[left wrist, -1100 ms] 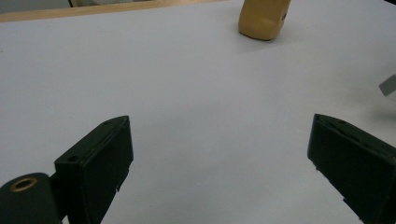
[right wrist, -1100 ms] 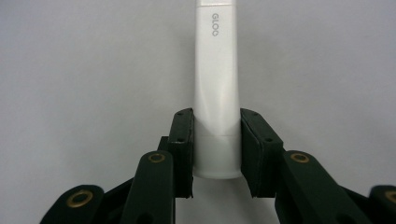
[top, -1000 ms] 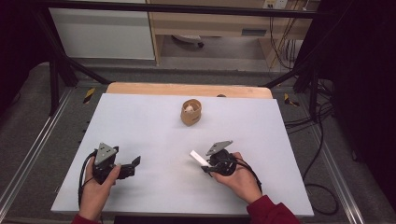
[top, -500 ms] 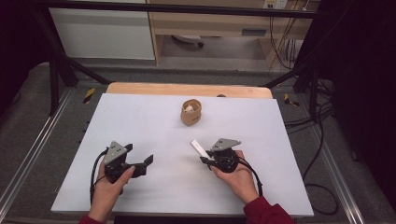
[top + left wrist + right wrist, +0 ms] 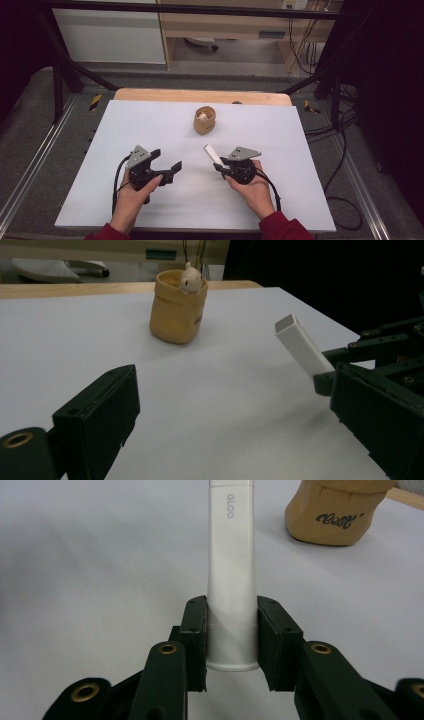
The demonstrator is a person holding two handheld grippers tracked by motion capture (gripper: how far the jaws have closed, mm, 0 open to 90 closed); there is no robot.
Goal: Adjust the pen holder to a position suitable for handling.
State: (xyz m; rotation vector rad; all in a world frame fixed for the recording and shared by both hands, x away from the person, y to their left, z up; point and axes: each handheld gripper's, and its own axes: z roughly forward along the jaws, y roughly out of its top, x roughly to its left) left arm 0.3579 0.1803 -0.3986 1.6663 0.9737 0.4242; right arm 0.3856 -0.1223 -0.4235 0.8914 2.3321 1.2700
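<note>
The right gripper [image 5: 218,162] is clamped on the lower end of a white rectangular stick [image 5: 212,153], its jaws pressing both flat sides near the base. The stick's long axis runs forward and to the person's left, up off the table [image 5: 300,150] at a slant, with its free end raised. The left gripper [image 5: 167,166] stands with jaws spread wide and nothing between them, level with the right one and just apart from it. From the left gripper the stick lies toward the right, near its right-hand jaw. Judgement: a handover or two-handed pull would call for the left gripper to close on the free end, across the stick's narrow faces.

Farther out, a tan pouch [image 5: 204,120] with a small white figure [image 5: 202,116] in its mouth stands upright at mid-table, well apart from both grippers.

The right gripper view shows the lettering "GLOO" on the stick [image 5: 231,570] and the grip itself. The left gripper view shows the stick's [image 5: 301,346] hollow-looking squared tip and its tilt.
</note>
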